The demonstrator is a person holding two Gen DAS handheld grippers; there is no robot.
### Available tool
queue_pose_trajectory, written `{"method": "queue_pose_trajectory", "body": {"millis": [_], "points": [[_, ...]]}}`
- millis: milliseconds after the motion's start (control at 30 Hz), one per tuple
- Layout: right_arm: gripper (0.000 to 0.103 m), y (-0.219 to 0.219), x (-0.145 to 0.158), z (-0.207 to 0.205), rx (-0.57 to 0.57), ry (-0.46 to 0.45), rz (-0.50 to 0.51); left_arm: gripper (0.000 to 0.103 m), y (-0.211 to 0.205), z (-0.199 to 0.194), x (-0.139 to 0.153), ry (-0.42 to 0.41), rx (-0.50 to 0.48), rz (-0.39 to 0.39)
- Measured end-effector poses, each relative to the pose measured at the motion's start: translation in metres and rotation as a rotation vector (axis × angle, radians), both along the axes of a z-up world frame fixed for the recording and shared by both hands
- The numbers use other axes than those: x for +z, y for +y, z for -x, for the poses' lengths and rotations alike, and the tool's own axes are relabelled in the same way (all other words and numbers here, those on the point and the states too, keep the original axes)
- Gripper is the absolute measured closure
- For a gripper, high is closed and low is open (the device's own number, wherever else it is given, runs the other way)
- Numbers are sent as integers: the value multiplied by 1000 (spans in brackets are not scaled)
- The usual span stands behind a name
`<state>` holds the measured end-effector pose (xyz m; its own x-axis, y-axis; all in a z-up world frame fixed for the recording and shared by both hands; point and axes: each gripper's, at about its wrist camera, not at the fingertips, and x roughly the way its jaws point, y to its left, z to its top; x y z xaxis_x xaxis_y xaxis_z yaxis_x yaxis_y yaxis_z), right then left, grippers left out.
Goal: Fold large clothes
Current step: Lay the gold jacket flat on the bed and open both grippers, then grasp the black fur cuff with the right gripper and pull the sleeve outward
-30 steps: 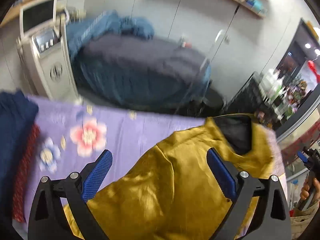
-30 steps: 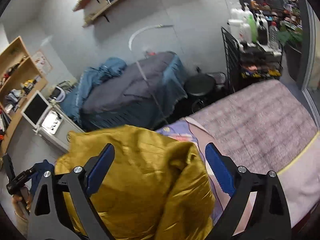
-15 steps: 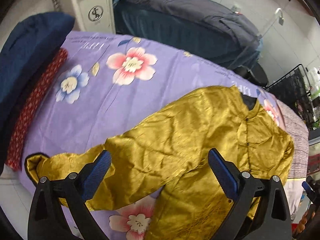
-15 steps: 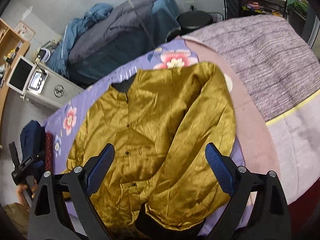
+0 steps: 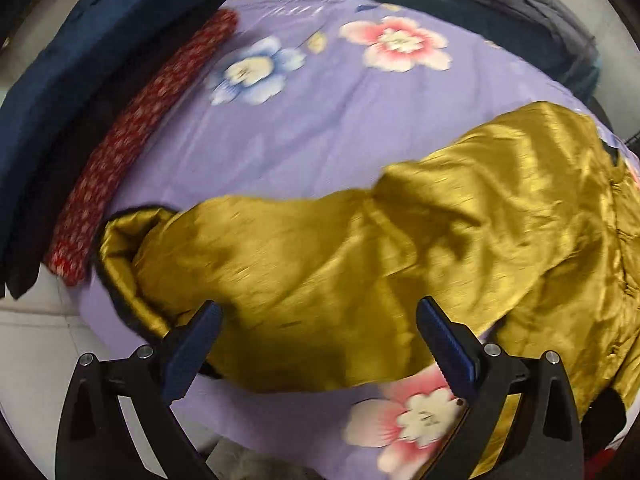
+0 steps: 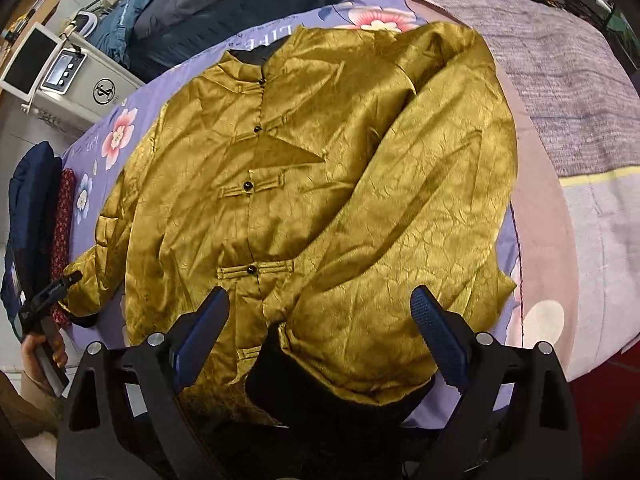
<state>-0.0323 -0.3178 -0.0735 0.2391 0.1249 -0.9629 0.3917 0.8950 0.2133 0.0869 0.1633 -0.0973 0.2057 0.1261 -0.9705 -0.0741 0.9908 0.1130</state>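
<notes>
A gold satin jacket with black frog buttons lies front up on a purple floral bedsheet, collar at the far side. Its right sleeve is folded down along the body, black cuff near my right gripper, which is open and empty just above it. In the left wrist view the other sleeve stretches left, its cuff open. My left gripper is open and empty, hovering over that sleeve; it also shows in the right wrist view.
Folded navy and red patterned clothes lie at the bed's left end. A white machine with a screen and a dark-covered bed stand behind. A grey-pink blanket covers the right side.
Both grippers have dropped lower and closer to the jacket. The left one has moved toward the left sleeve and its cuff; the right one now hovers over the folded sleeve's cuff. Both stay open.
</notes>
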Motion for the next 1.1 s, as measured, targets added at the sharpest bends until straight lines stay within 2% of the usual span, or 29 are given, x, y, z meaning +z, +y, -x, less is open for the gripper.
{"method": "queue_pose_trajectory", "body": {"millis": [133,233,267,367,400,433,467,500,533,567,600,633,667,767,833,933,1033,1100], "points": [[12,3,-1,-1,-10,13,0,7,13,11,-3,-11,-10,42],[12,11,0,-6,2,15,2,6,7,11,-14,-1,-47,-15],[12,14,1,-7,7,16,2,6,7,11,-19,10,-33,-35],[12,24,0,-10,27,23,1,7,17,4,-37,35,69,30],[12,27,0,-10,31,25,2,8,18,1,-45,51,85,27],[12,29,-1,-10,34,31,1,13,16,-2,-56,72,81,11],[12,32,-3,-10,37,39,1,22,11,-6,-66,93,60,-20],[12,33,-4,-10,39,45,1,23,1,-10,-75,105,17,-78],[12,35,-5,-10,39,49,5,29,-7,-12,-76,90,-19,-117],[12,34,-4,-9,36,48,13,43,-17,-16,-75,70,-72,-161],[12,33,-2,-8,30,44,20,53,-23,-21,-73,62,-102,-194],[12,31,0,-6,20,38,27,70,-25,-26,-71,56,-117,-222],[12,28,1,-5,7,33,30,77,-24,-36,-69,49,-125,-242],[12,15,1,3,-45,42,43,83,-13,-67,-65,31,-116,-291],[12,5,-1,10,-80,61,51,85,1,-100,-57,6,-80,-329],[12,0,0,20,-80,62,88,85,21,-147,-46,4,14,-320],[12,15,-1,23,32,65,138,84,26,-182,-43,53,71,-278],[12,34,-7,24,147,80,148,73,15,-188,-39,63,70,-259]]}}
